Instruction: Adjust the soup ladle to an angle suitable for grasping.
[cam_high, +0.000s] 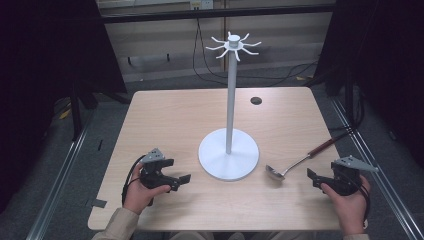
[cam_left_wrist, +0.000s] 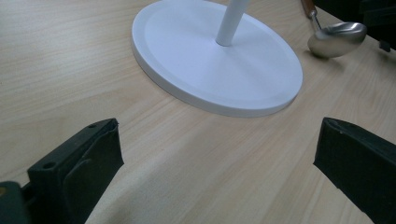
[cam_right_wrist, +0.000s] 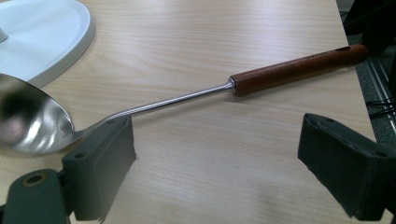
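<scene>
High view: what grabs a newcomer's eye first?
The tall white stand at mid-table, its round base on the wood and a ring of bare hooks at the top. Right of the base lies a steel ladle, bowl toward the stand, brown handle reaching the table's right edge. The left gripper and right gripper sit open near the front edge, each in a hand.

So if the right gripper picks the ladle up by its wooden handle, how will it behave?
The ladle looks rigid: thin steel shaft, no bend expected. Its metal bowl probably outweighs the wooden handle, so a grip there may let the bowl end droop. The round handle could also twist between the right gripper's open jaws.
</scene>
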